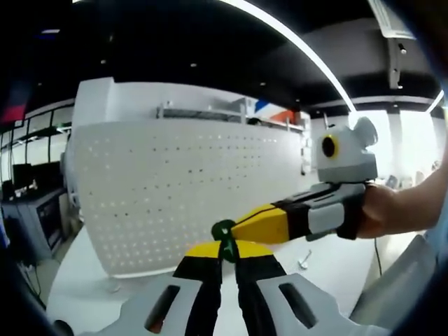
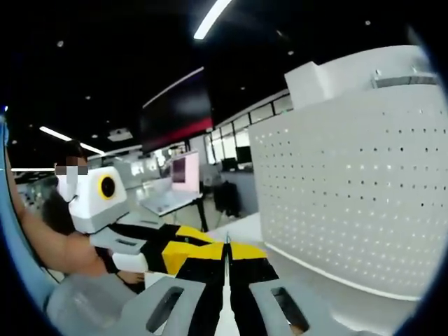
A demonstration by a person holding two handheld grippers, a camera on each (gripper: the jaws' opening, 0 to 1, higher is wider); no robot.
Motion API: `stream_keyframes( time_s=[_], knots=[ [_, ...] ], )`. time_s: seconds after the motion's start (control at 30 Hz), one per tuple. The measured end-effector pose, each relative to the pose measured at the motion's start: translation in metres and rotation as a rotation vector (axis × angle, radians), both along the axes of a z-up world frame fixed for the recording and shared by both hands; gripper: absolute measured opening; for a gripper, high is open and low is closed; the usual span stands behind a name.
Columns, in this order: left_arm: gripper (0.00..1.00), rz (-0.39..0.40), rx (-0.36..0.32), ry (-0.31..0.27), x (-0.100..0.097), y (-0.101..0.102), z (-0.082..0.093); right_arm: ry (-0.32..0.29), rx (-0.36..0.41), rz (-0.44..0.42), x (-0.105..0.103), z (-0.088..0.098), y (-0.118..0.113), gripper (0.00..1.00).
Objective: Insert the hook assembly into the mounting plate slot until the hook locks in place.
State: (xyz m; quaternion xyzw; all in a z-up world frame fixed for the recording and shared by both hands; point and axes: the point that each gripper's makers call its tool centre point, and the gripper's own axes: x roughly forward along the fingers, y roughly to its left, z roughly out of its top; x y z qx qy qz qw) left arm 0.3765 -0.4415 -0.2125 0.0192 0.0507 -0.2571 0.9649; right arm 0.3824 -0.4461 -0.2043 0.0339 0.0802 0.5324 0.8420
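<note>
- The hook (image 1: pixel 224 232) is a tiny dark-green thing sitting right at the tips of the left gripper (image 1: pixel 227 253), whose jaws are pinched narrow around it. The right gripper (image 1: pixel 241 225) comes in from the side and its yellow tip touches the same piece.
- My guess is it's light, stiff plastic, so weight's no issue, but it's small enough to twist or pop out of the pinch. Best to hold it by its body and leave the end that goes into the slot free.
- In the right gripper view, the right gripper (image 2: pixel 227 253) has its jaws nearly together with just a thin gap. I can't make out the hook between them, so can't tell if it's actually gripping.
- The pegboard (image 1: pixel 182 189), presumably the mounting plate, is a white upright panel full of little holes, standing toward the far edge of the table (image 1: pixel 84 280) just beyond the hook. Looks rigid, and the holes are small, so lining up will be fiddly.
- A small metal piece (image 1: pixel 304 260) lies on the white table near its right edge.
- The room's an open office with ceiling strip lights and desks with monitors behind.
</note>
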Motion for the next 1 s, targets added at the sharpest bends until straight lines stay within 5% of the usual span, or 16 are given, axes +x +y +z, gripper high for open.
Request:
stream_keyframes(
  time_s=[0.33, 0.6, 1.0],
  knots=[
    [0.05, 0.005, 0.009, -0.007, 0.0008, -0.0002, 0.0008, -0.012, 0.003, 0.003, 0.0003, 0.0003, -0.0004, 0.0],
    [0.04, 0.014, 0.016, -0.006, 0.0017, 0.0006, 0.0, -0.079, -0.046, 0.008, -0.0002, 0.0002, 0.0015, 0.0],
    [0.04, 0.017, 0.014, -0.015, 0.004, -0.0005, 0.0032, -0.056, -0.045, -0.002, 0.005, 0.0028, -0.0021, 0.03]
  ],
)
